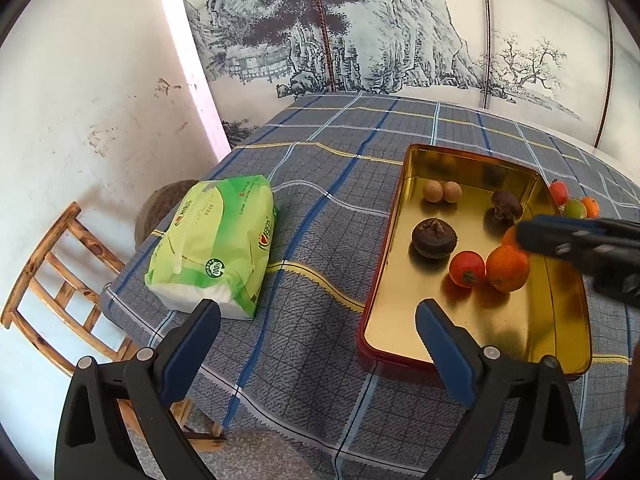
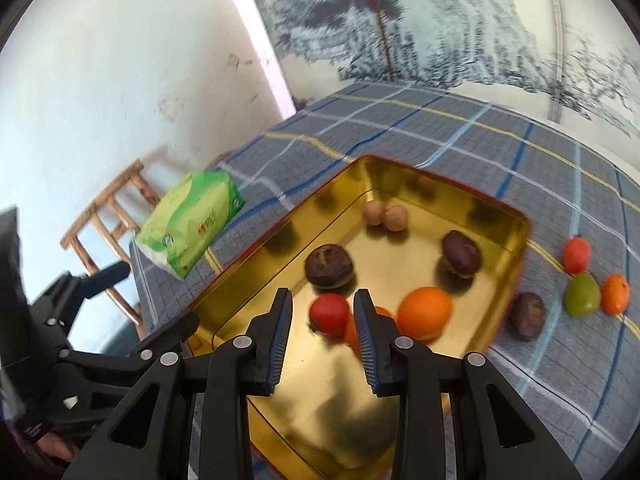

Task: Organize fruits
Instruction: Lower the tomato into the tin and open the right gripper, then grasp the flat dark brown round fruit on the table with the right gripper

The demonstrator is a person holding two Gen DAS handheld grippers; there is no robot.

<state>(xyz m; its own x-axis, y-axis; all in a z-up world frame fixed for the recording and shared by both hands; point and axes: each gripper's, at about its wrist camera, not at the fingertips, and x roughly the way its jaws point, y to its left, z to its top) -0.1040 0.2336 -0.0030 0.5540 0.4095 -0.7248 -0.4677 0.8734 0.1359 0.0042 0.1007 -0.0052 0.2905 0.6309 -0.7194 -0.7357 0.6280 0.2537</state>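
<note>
The surface (image 1: 312,240) wears a grey-blue plaid cloth with yellow, white and blue lines, rumpled into ridges near its left side. Behind it rises a wall panel (image 1: 360,28) painted with an ink landscape of cliffs and pines; to the left is a scuffed white wall (image 1: 80,100). A wooden chair (image 1: 60,280) stands beside the surface's left edge, and a green pack of tissues (image 1: 216,244) lies on the cloth near that edge.

A gold tin tray (image 1: 460,344) with a red rim sits on the cloth. Inside it lie two tan balls (image 1: 442,192) touching each other, two dark brown fruits (image 1: 434,237), a red tomato (image 1: 467,269) and an orange (image 1: 508,269). More fruits (image 2: 582,280), red, green and orange, plus a brown one, rest on the cloth just beside the tray's right wall.

The left claw (image 1: 318,322) is spread wide and holds nothing, at the tray's near left corner. The right claw (image 2: 322,316) hangs over the tray, its jaws parted and empty, with the tomato seen between them.
</note>
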